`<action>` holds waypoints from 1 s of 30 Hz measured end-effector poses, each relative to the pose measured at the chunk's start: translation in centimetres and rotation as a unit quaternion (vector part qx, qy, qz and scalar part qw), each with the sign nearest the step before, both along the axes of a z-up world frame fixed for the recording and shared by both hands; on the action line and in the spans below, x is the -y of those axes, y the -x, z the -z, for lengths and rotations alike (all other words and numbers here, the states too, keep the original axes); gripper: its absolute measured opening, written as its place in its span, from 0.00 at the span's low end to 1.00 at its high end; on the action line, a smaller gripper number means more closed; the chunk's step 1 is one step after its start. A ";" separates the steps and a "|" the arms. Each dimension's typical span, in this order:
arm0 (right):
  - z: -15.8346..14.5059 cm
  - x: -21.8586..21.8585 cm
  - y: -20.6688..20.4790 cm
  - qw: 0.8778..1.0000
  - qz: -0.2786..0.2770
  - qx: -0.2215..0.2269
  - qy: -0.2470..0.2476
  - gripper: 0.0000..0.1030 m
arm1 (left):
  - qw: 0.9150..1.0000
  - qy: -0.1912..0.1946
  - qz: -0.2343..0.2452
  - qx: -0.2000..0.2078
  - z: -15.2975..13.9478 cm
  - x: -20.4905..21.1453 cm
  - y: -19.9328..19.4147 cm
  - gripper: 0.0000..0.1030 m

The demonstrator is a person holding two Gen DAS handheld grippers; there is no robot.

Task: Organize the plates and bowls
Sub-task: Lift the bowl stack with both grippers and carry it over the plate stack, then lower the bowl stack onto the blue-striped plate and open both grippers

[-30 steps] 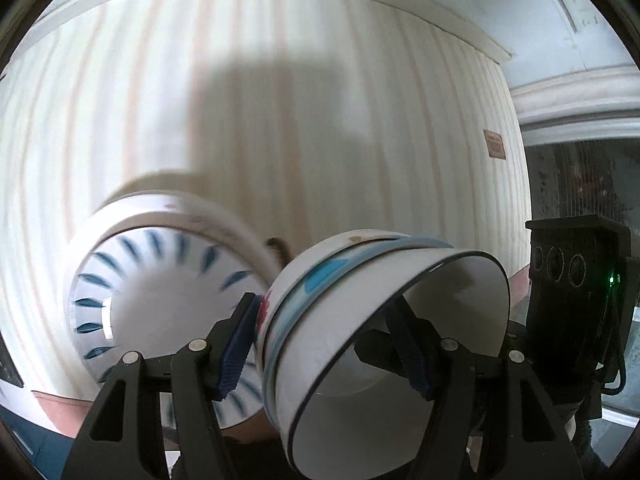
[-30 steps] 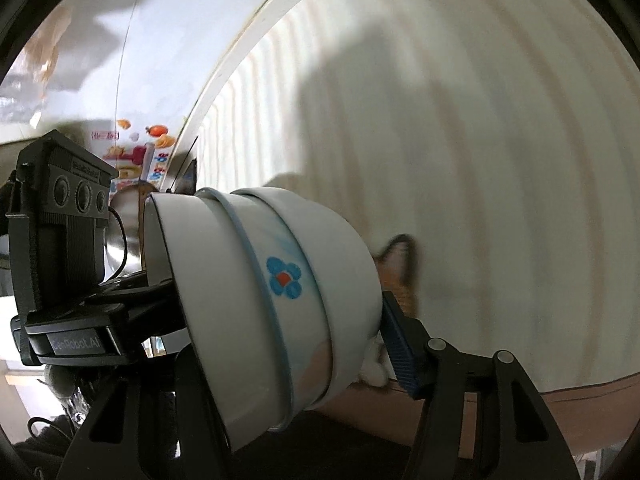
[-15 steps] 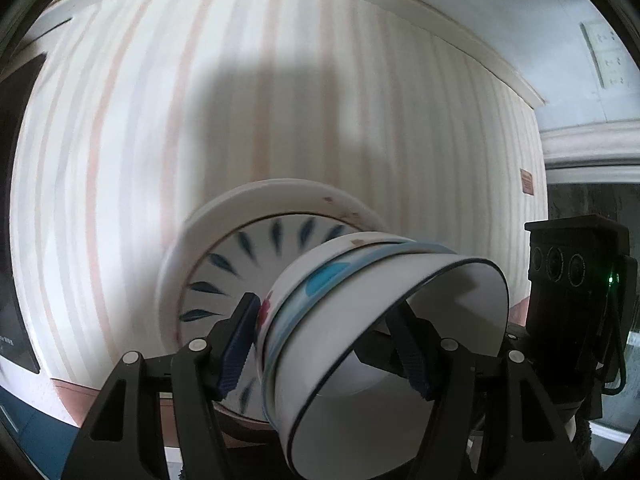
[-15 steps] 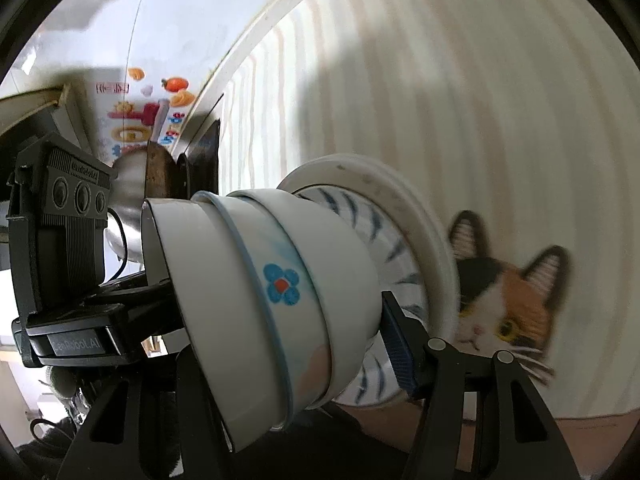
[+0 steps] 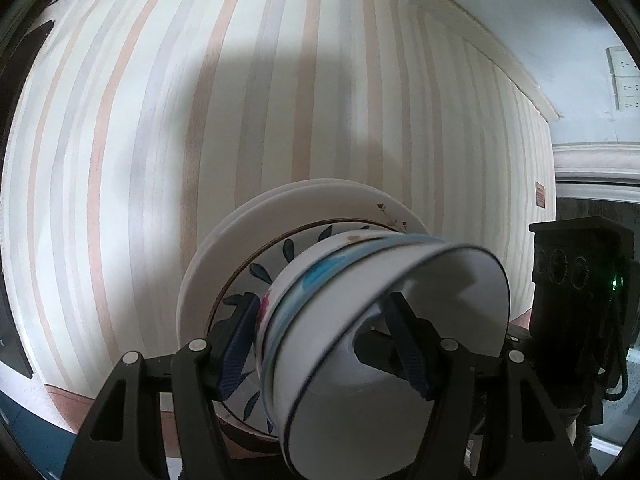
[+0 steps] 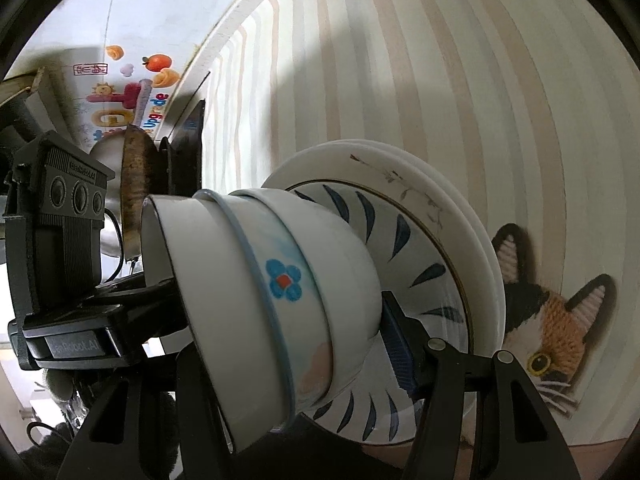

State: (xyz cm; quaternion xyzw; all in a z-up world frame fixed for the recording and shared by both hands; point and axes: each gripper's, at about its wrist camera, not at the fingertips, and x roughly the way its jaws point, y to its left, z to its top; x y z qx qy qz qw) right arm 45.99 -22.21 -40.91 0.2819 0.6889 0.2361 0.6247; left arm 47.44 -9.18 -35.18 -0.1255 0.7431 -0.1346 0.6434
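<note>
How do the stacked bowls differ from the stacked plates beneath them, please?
The stacked bowls are deep and steep-walled; the stacked plates are wide and shallow. The bowls are held off the cloth between both grippers' fingers; the plates lie flat on the striped cloth. The bowls carry a blue flower and a blue rim line; the top plate has dark blue leaf strokes. Both are white and nested.

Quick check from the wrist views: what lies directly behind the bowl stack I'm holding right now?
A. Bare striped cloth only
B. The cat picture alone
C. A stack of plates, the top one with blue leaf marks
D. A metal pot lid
C: behind the bowl stack lies a stack of plates, its top plate showing blue leaf marks, with the cat picture off to its side.
</note>
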 end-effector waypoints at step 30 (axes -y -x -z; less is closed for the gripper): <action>-7.2 1.7 4.0 0.991 0.002 0.058 0.118 0.64 | 0.988 -0.085 0.019 0.124 -7.1 -1.0 3.7 0.61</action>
